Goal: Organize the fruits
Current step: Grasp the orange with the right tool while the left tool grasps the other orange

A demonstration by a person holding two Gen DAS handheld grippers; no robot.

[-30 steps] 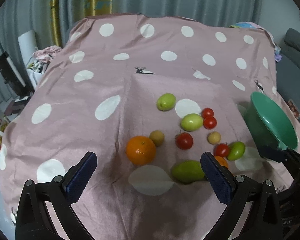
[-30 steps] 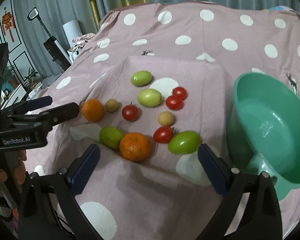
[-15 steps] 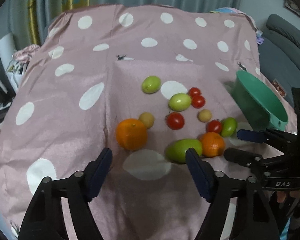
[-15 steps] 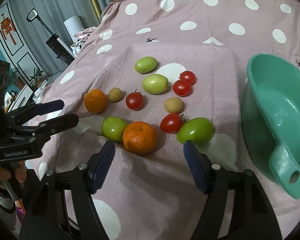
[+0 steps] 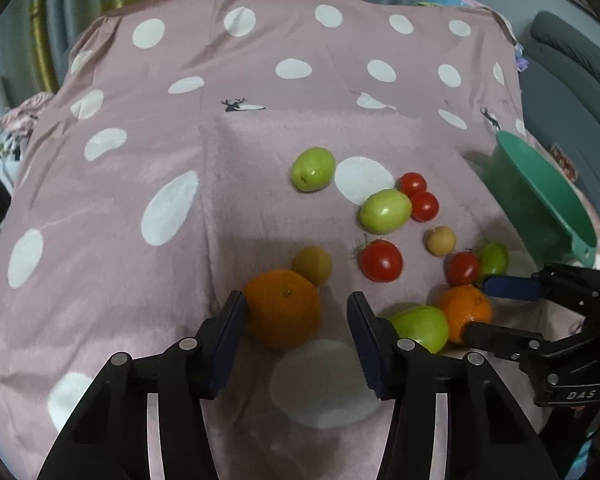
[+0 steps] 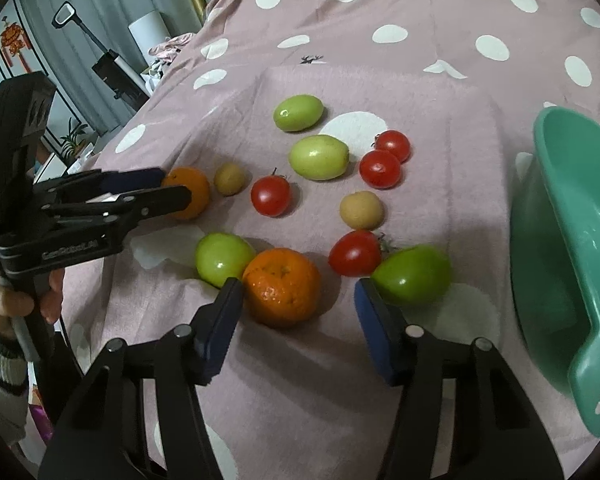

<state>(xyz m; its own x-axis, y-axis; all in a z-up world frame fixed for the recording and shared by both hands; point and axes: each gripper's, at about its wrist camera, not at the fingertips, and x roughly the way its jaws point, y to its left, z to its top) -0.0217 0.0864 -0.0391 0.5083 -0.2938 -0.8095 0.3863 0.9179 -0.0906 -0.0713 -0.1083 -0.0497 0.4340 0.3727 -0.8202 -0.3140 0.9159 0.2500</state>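
Observation:
Two oranges lie among green fruits, red tomatoes (image 6: 271, 196) and small tan fruits on a pink dotted cloth (image 5: 140, 152). In the left wrist view my left gripper (image 5: 296, 306) straddles the left orange (image 5: 284, 308). Its jaws are closing, and the right pad stands clear of the peel. In the right wrist view my right gripper (image 6: 298, 294) straddles the other orange (image 6: 282, 286). Those jaws are closing too, with a gap at the right pad. A green fruit (image 6: 222, 258) touches this orange on its left. The green basin (image 6: 572, 240) stands at the right.
A person's hand (image 6: 4, 304) in a striped sleeve holds the left gripper's handle. Another green fruit (image 6: 412, 274) and a tomato (image 6: 354, 252) lie close to the right gripper's right finger. A grey sofa (image 5: 572, 64) is beyond the cloth's right edge, and curtains hang behind.
Both grippers have come down and forward onto the oranges. Their jaws have narrowed from wide open until each pair flanks an orange.

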